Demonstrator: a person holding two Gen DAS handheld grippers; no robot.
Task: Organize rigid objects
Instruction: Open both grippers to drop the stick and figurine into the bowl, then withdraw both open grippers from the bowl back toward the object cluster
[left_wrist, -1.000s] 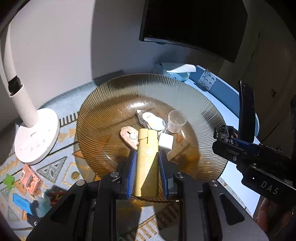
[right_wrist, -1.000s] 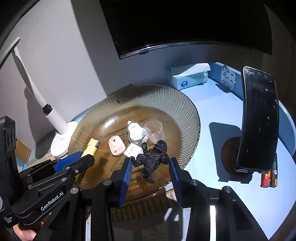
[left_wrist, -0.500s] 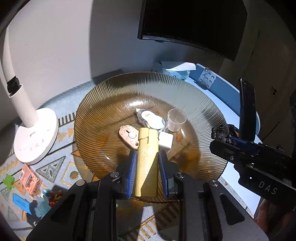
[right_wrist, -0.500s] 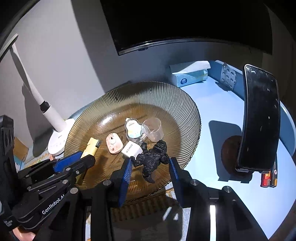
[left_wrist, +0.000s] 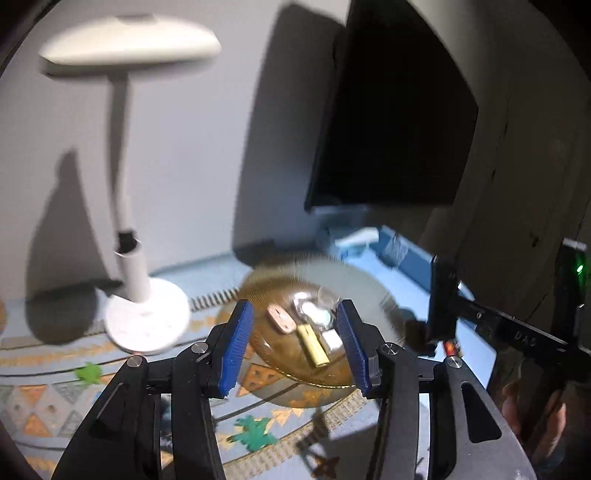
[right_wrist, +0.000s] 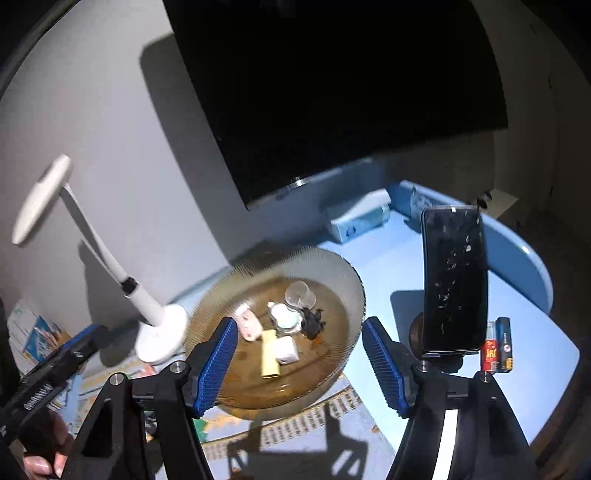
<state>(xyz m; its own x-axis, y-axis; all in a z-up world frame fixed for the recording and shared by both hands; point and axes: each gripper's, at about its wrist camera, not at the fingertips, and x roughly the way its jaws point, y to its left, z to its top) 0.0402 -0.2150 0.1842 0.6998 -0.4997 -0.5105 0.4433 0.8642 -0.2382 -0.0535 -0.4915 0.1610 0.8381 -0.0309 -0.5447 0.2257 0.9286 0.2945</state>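
A ribbed amber glass bowl sits on a patterned mat. In it lie a yellow bar, a white cube, a pink tag, a clear cup, a round white item and a black figurine. My left gripper is open and empty, raised above and in front of the bowl. My right gripper is open and empty, also raised above the bowl.
A white desk lamp stands left of the bowl. A dark monitor hangs behind. A phone on a stand, small red and black boxes and a tissue box are on the blue table to the right.
Both grippers opened and pulled up and back. The yellow bar left my left gripper and the black figurine left my right gripper; both now lie in the bowl.
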